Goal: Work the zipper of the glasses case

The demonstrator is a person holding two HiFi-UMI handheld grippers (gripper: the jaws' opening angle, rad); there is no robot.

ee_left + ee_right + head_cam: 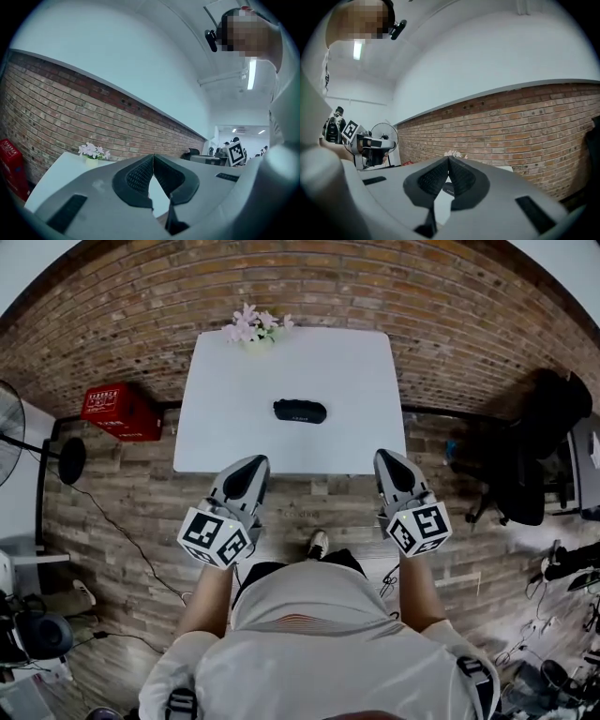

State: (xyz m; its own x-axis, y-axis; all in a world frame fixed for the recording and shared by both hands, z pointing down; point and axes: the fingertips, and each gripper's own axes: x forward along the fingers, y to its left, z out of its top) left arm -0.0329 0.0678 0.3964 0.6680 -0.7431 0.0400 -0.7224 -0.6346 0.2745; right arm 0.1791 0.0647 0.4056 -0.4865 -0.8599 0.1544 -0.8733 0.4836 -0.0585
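A black glasses case point(300, 411) lies flat near the middle of the white table point(225, 399), its zipper too small to make out. My left gripper point(253, 463) is held short of the table's near edge, left of the case, jaws shut and empty. My right gripper point(386, 457) hangs at the same height on the right, also shut on nothing. In the left gripper view the gripper point(153, 156) shows its pads meeting. Through the right gripper point(448, 159) a sliver of the case point(448, 188) shows below the closed tips.
A small pot of pale pink flowers point(255, 326) stands at the table's far edge against the brick wall. A red crate point(116, 409) sits on the floor to the left, a fan point(9, 418) at far left, and a black chair point(534, 456) to the right.
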